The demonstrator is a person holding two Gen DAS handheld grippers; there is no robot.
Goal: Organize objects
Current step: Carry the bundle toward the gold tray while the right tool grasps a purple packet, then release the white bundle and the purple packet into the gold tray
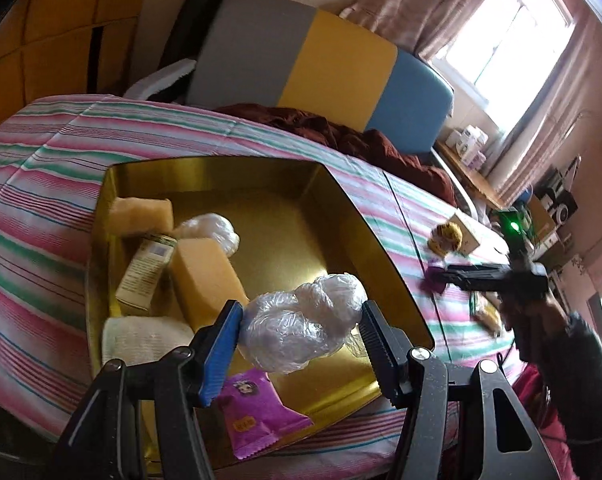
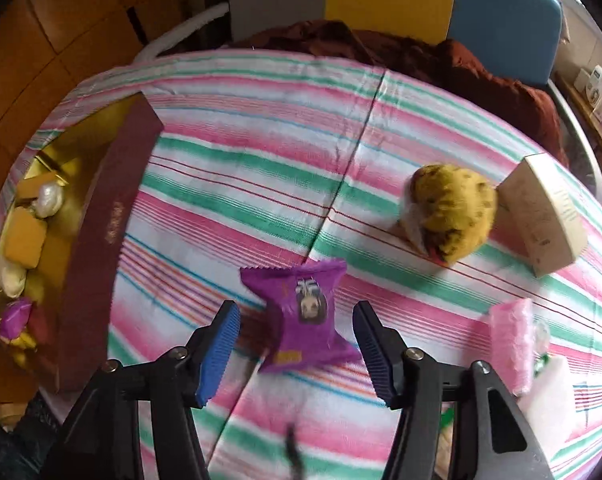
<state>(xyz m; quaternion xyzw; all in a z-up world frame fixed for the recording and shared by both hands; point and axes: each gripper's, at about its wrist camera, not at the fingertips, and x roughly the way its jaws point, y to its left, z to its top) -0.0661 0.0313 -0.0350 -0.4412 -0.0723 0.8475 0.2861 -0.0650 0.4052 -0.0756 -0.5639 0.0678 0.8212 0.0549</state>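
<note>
The left tool (image 1: pixel 299 334) is clamped on a crumpled clear plastic bag (image 1: pixel 301 322): its blue pad presses the bag's left side and the black pad its right. The bag hangs over the near part of a gold tray (image 1: pixel 261 168) that sits on a bed (image 1: pixel 41 184) with a striped sheet. In the tray, to the left of the bag, lie two yellow sponges (image 1: pixel 203 276), a small carton (image 1: pixel 145 276), a second clear bag (image 1: pixel 211 230) and a pale cloth (image 1: pixel 141 338). A purple packet (image 1: pixel 261 412) lies at the tray's near edge, just below the left tool.

The right tool (image 2: pixel 295 350) points steeply down over the sheet with its pads apart. A second purple packet (image 2: pixel 305 312) lies flat on the sheet between the pads; the picture is blurred there, and neither pad looks pressed against it. From the left wrist view this tool appears as a dark blurred shape held by a hand (image 1: pixel 541 312) to the right of the tray.

Farther along the sheet, beyond and right of the packet, sits a yellow spotted plush toy (image 2: pixel 453 216) with a cream box (image 2: pixel 545 220) just beside it. A pink pack (image 2: pixel 513 344) lies near the right pad. The tray's dark red wall (image 2: pixel 105 240) stands well to the left of the right tool.
</note>
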